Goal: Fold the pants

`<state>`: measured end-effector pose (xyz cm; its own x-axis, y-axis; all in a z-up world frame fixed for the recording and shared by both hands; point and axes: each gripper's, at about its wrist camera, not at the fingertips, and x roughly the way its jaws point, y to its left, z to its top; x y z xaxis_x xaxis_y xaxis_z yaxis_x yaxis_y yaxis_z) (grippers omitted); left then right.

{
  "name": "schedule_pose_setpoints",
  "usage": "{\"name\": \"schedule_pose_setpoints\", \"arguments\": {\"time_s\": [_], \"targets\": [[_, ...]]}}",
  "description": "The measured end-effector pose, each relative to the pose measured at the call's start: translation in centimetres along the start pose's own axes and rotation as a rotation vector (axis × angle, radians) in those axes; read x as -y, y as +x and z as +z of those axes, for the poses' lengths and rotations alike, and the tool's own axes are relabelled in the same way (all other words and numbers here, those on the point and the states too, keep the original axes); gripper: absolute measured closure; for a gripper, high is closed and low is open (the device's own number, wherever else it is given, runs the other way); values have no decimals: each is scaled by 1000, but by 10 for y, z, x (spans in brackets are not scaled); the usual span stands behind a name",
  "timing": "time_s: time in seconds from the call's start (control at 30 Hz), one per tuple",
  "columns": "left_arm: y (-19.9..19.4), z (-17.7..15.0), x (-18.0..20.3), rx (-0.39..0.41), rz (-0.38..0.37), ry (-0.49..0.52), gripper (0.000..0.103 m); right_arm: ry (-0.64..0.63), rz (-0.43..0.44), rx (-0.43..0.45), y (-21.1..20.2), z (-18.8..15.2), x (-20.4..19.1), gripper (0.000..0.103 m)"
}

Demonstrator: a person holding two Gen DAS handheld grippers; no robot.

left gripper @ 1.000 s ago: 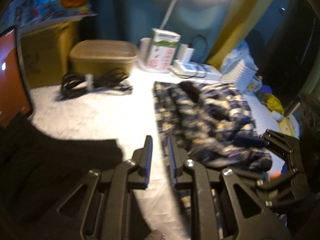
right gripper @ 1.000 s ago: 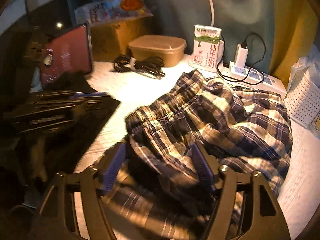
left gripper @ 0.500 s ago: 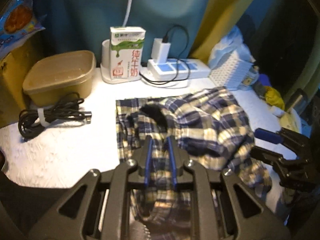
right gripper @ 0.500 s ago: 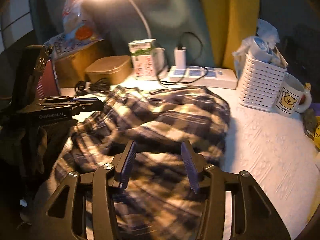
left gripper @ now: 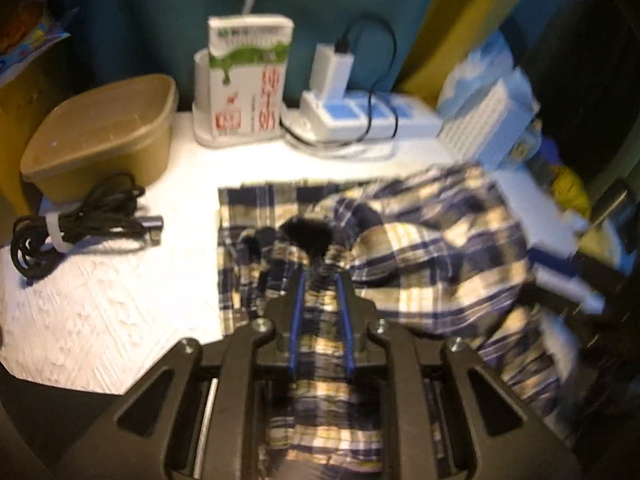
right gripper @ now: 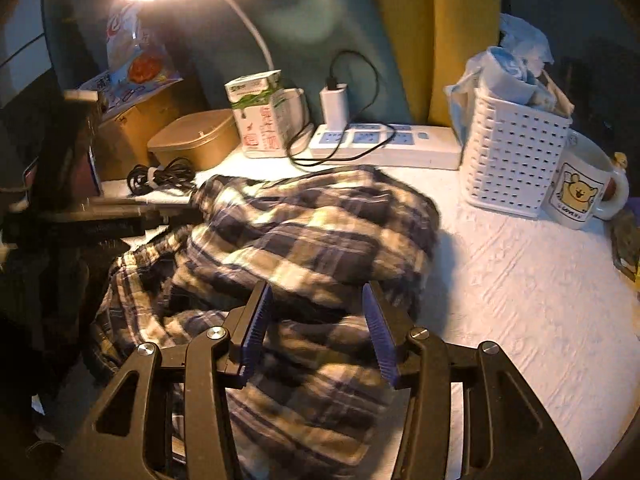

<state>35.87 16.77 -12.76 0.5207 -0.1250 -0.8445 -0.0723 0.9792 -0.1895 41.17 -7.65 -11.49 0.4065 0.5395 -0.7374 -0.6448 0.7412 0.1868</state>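
Note:
The plaid pants [left gripper: 432,248] lie crumpled on the white textured table cover [left gripper: 100,300], with one flat edge toward the milk carton. My left gripper [left gripper: 321,280] is shut on a strip of the plaid fabric that runs between its blue pads and down under the camera. In the right wrist view the pants [right gripper: 312,224] are heaped in the middle. My right gripper [right gripper: 317,292] stands fairly wide, shut on a thick bunch of the fabric near the table's front edge. The left gripper [right gripper: 112,216] shows dark at the left of that heap.
Along the back stand a brown tub [left gripper: 100,132], a milk carton [left gripper: 248,76] and a power strip [left gripper: 360,120] with a charger plugged in. A coiled black cable [left gripper: 80,228] lies on the left. A white basket [right gripper: 512,160] and a mug [right gripper: 580,188] stand at the right.
Both views have swung to the right across the table. The right jaws have narrowed around a bunch of fabric. The left gripper has come from the pants' left edge to over them.

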Motion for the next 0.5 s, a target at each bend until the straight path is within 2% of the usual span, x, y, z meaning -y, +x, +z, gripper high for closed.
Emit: {"name": "schedule_pose_setpoints", "arguments": {"time_s": [0.1, 0.13, 0.2, 0.23, 0.37, 0.47, 0.5], "targets": [[0, -6, 4, 19, -9, 22, 86, 12, -19, -9, 2, 5, 14, 52], [-1, -7, 3, 34, -34, 27, 86, 14, -27, -11, 3, 6, 18, 52], [-2, -8, -1, 48, -76, 20, 87, 24, -34, -9, 6, 10, 27, 40], [-1, -9, -6, 53, -83, 4, 90, 29, -32, -8, 8, 11, 30, 39], [-9, -11, -24, 81, -18, -34, 93, -11, -29, -9, 21, 25, 30, 39], [-12, -13, -37, 85, 15, -57, 93, -95, -21, -40, 43, 39, 17, 39], [-10, -13, -39, 85, 24, -61, 93, -131, -45, -65, 57, 42, 13, 39]]}}
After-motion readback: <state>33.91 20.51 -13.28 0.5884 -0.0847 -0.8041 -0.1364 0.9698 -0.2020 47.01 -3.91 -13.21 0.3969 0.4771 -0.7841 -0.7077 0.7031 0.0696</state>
